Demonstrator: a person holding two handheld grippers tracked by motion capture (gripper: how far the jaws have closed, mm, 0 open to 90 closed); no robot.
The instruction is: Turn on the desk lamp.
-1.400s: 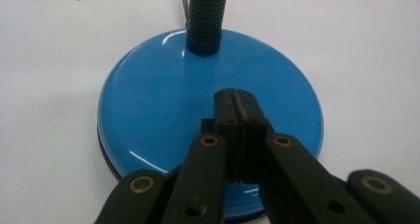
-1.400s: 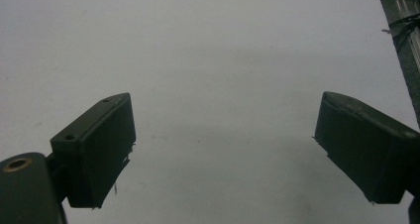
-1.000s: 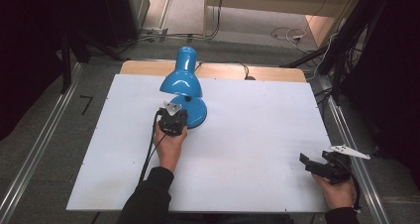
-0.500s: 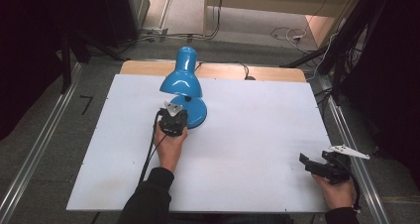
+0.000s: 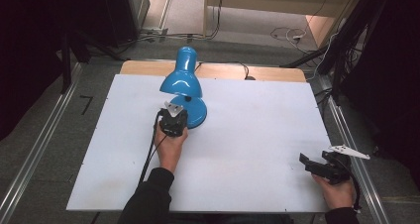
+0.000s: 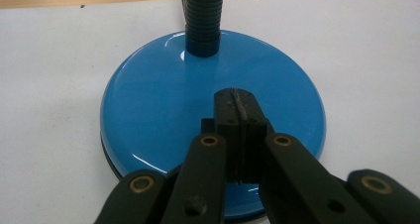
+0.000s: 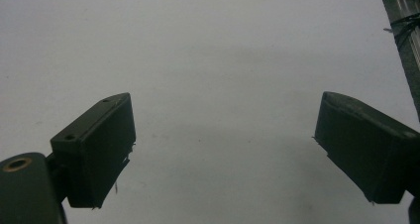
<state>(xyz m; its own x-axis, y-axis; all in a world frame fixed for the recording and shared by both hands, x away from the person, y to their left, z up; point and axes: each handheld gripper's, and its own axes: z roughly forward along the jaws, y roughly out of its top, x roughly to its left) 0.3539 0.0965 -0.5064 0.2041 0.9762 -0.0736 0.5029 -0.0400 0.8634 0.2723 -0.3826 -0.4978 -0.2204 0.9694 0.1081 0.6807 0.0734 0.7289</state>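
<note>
A glossy blue desk lamp (image 5: 182, 81) stands at the back middle of the white table (image 5: 247, 135), its shade tilted toward the near left. Its round base (image 6: 163, 110) carries a black ribbed neck (image 6: 202, 13). My left gripper (image 5: 173, 119) sits at the near edge of that base; in the left gripper view its tips (image 6: 238, 104) are pressed together over the base with nothing between them. Whether they touch the base I cannot tell. My right gripper (image 5: 308, 163) rests near the table's front right corner, jaws wide apart over bare white surface (image 7: 223, 110).
A wooden strip (image 5: 267, 73) runs along the table's back edge, where a black cord (image 5: 233, 65) lies. Metal rails (image 5: 44, 144) flank both sides. Cables lie on the floor (image 5: 287, 34) behind the table.
</note>
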